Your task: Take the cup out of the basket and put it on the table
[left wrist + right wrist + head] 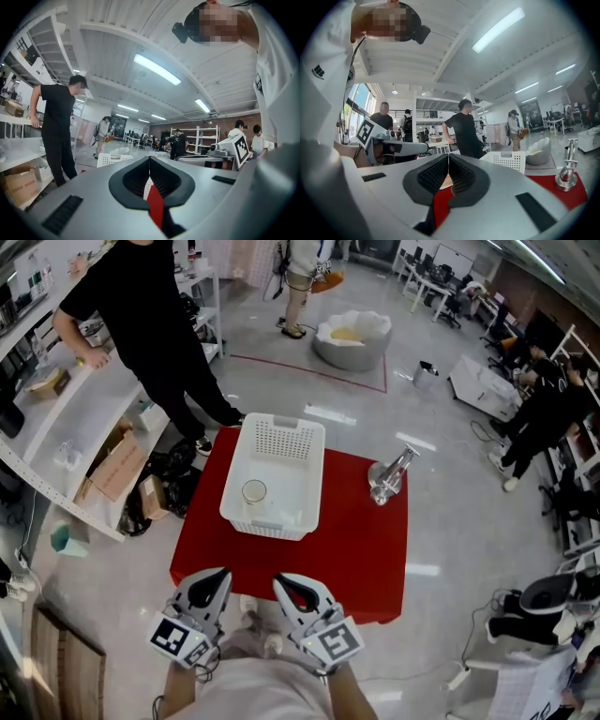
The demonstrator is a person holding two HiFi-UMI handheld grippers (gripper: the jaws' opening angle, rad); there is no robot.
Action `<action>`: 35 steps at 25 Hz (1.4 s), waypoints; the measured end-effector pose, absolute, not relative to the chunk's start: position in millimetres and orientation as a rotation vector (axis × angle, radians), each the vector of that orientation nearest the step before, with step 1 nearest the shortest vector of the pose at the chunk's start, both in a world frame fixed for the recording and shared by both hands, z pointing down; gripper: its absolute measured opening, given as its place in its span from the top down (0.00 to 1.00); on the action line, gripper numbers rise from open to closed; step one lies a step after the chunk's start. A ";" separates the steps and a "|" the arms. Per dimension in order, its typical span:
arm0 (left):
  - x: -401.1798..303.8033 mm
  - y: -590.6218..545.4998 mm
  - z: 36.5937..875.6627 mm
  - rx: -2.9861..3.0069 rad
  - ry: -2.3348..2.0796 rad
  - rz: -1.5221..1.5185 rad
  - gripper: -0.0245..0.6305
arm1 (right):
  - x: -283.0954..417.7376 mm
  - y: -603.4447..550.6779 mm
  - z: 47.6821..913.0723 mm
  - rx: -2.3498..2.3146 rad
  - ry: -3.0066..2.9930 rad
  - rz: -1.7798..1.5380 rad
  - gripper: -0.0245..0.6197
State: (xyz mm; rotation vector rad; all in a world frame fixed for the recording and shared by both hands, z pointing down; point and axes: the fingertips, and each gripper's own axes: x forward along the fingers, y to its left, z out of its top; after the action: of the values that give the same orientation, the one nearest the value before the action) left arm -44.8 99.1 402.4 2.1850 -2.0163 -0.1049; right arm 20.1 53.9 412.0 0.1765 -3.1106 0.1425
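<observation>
Cup (254, 490) in white basket (281, 439); shiny metal object (389, 479) beside basket.

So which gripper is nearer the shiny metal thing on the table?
Right. The right gripper is nearer the person and left of the metal thing; the left gripper is farther left.

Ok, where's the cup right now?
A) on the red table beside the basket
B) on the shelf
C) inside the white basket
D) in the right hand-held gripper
C: the cup stands on the floor of the white basket, near its left wall, with the basket on the red table.
</observation>
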 end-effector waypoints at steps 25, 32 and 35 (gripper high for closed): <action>-149.2 9.6 416.7 2.285 -1.879 -0.097 0.95 | -92.0 -27.1 423.7 0.275 -3.064 0.138 0.95; -152.1 -7.4 413.5 2.297 -1.852 -0.105 0.95 | -96.5 -43.4 422.5 0.299 -3.052 0.133 0.95; -153.5 -14.4 415.8 2.277 -1.861 -0.111 0.95 | -100.6 -52.3 422.3 0.262 -3.049 0.091 0.95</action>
State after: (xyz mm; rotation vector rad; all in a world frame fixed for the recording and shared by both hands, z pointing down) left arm -153.5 -14.4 415.8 2.2769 -1.8609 -0.1109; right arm -100.6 -52.3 422.3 0.2619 -3.0487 0.0909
